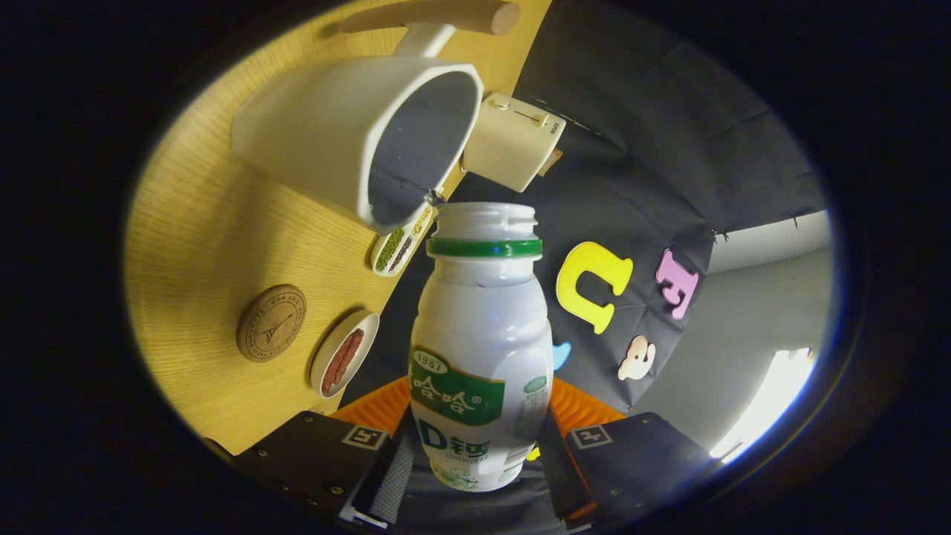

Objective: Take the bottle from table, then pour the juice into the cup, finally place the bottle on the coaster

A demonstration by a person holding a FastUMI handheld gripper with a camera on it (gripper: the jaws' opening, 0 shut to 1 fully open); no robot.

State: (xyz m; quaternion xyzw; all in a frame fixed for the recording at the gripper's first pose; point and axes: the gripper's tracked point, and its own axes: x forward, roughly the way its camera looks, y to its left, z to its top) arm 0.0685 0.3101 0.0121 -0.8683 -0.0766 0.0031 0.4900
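Claw point(475, 453) holds the bottle point(479, 334), one finger on each side of its lower body, clamped on it. The bottle is tilted hard, and its open mouth sits just beside the cup point(364, 137) rim, near the table point(215, 245) edge facing the booth wall. Step in hand looks like the pour. To do it well: bring the mouth over the cup opening, not short of the rim, since the mouth seems to sit slightly outside it and juice could land on the table. Tip slowly and keep the grip firm, as the smooth plastic may slip. The coaster point(271, 323) lies on the table well apart from the cup, closer to the claw, ready for the last step. Two small dishes point(344, 355) sit along the table edge, and a beige box point(513, 141) stands beyond the cup. Hard to tell: no juice stream is visible, the liquid level in the opaque bottle can't be judged, and the cup bottom is in shadow. The bottle base is hidden between the fingers. The wooden cup handle is cut off at the far end.
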